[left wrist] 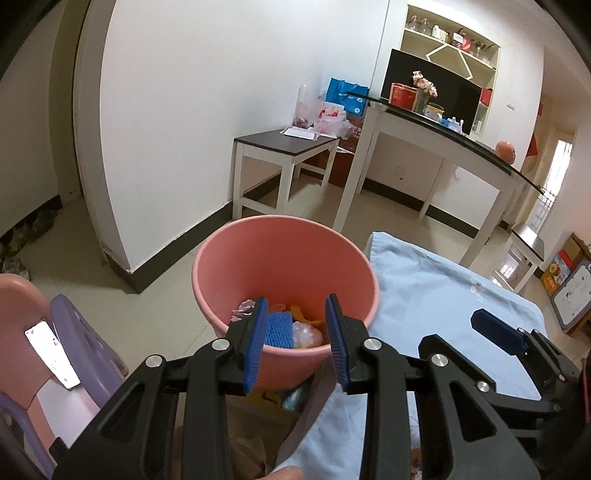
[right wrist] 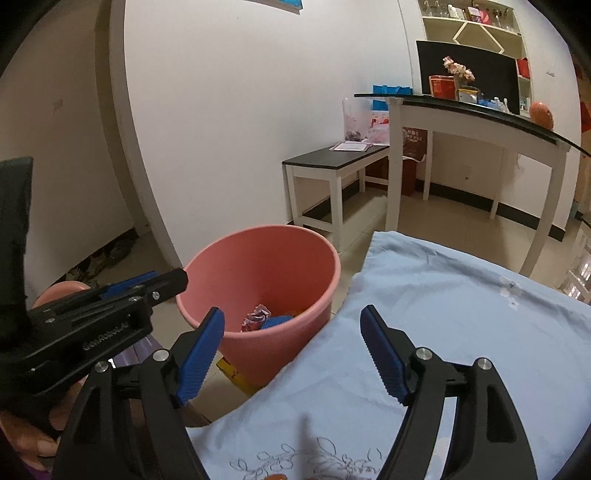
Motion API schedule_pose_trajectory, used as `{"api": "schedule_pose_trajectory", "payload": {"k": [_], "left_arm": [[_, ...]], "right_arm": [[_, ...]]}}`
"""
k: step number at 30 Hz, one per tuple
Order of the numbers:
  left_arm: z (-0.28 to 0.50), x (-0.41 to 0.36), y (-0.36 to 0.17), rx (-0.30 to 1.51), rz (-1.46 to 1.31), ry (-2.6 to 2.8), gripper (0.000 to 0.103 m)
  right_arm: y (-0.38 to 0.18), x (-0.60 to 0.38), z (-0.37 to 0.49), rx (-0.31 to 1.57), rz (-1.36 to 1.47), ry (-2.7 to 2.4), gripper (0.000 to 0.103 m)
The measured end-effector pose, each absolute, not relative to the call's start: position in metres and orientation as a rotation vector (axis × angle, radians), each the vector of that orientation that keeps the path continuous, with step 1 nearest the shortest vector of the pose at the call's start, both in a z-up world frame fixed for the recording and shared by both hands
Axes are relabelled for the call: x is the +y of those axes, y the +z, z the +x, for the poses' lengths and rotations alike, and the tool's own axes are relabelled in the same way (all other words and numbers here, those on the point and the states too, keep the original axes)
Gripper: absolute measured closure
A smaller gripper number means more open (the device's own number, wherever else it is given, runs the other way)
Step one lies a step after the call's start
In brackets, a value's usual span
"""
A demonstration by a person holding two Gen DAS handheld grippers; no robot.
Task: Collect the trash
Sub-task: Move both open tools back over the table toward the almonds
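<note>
Currently: drop step judged done | right tongs spread wide, empty | left tongs part-open, empty, over pink bin | next: remaining trash to be located on blue-clothed tabletop

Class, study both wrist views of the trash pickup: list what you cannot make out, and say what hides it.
- Bottom of the pink bin: in the left wrist view, the left gripper covers part of the trash.
- Yellow item under the bin: in the right wrist view, mostly hidden by the bin and blue cloth.
- Shelf bottles: too small to identify.
- Cloth embroidery: cut off by the bottom edge.
</note>
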State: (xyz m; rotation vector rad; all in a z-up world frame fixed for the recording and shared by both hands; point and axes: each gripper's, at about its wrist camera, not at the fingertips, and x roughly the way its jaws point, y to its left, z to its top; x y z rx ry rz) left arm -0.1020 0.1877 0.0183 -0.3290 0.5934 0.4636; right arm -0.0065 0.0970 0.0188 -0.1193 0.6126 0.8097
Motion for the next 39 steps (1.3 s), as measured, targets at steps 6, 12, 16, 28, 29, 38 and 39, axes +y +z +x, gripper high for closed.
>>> {"api": "schedule_pose_trajectory", "payload": {"k": [6, 12, 16, 28, 29, 38, 39], "left_arm": [[-0.106, 0.174, 0.021, 0.589, -0.311, 0.464, 0.070], [-0.110, 0.165, 0.022, 0.589, -0.299, 0.462, 0.070], [-0.112, 0.157, 0.023, 0.589, -0.290, 0.460, 0.070], [-0.115, 0.143, 0.024, 0.590, -0.273, 0.456, 0.070], [-0.115, 0.141, 0.024, 0.590, -0.271, 0.457, 0.070], [-0.119, 0.134, 0.026, 0.581, -0.272, 0.487, 0.070], [-0.120, 0.133, 0.026, 0.580, -0.271, 0.488, 0.070]], "right_arm": [[0.021, 0.084, -0.015, 0.586, -0.115, 0.775, 0.027], [0.021, 0.073, -0.012, 0.626, -0.095, 0.767, 0.027], [0.022, 0.064, -0.012, 0.629, -0.084, 0.778, 0.027], [0.026, 0.047, -0.021, 0.611, -0.096, 0.779, 0.027], [0.026, 0.046, -0.021, 0.608, -0.098, 0.778, 0.027], [0.033, 0.035, -0.027, 0.559, -0.093, 0.750, 0.028], [0.033, 0.034, -0.027, 0.557, -0.092, 0.748, 0.028]]}}
